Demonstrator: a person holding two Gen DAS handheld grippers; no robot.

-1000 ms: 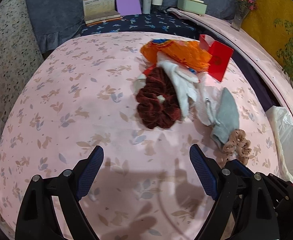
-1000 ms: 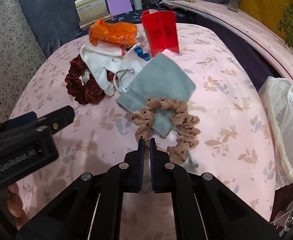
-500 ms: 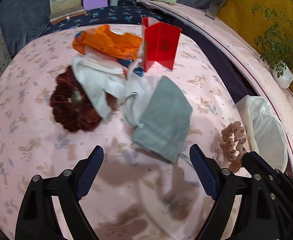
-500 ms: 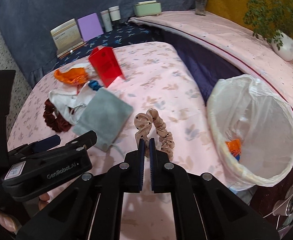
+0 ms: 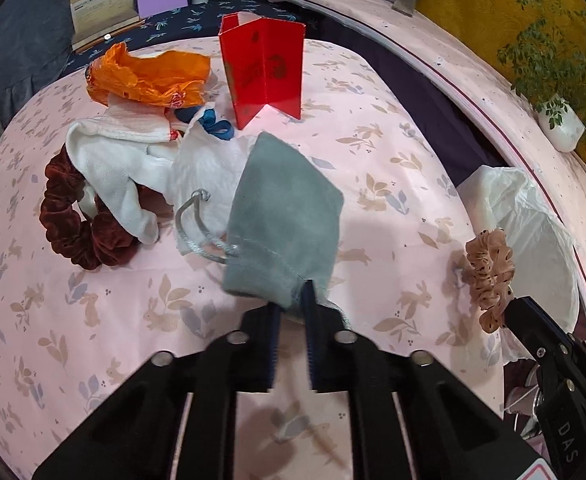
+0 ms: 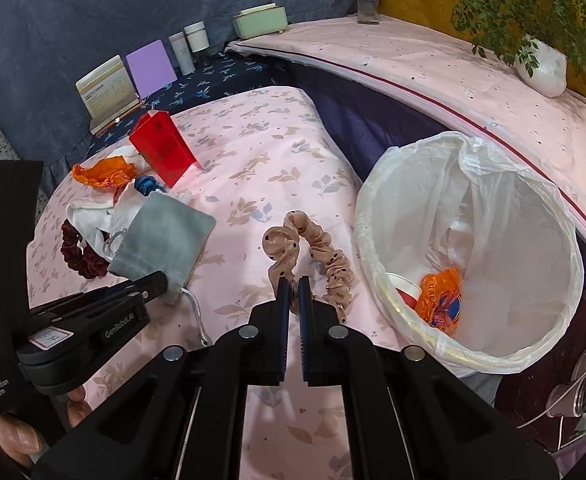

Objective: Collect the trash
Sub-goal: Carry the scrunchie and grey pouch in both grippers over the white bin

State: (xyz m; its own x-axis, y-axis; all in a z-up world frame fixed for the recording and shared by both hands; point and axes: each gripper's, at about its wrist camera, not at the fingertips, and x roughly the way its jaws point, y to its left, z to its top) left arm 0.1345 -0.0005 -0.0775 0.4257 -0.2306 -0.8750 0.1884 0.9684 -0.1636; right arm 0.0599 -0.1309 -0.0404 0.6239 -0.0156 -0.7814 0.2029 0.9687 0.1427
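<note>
Inside, lined bin, orange wrapper

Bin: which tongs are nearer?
Right. The right tongs, shut on the tan scrunchie, are beside the bin; the left tongs grip the grey pouch farther off.

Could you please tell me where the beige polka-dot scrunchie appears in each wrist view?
Left wrist: the beige polka-dot scrunchie hangs at the right edge, by the lined bin.
Right wrist: it is at centre, pinched in the right gripper.
Shared landmark: the red folded card.
</note>
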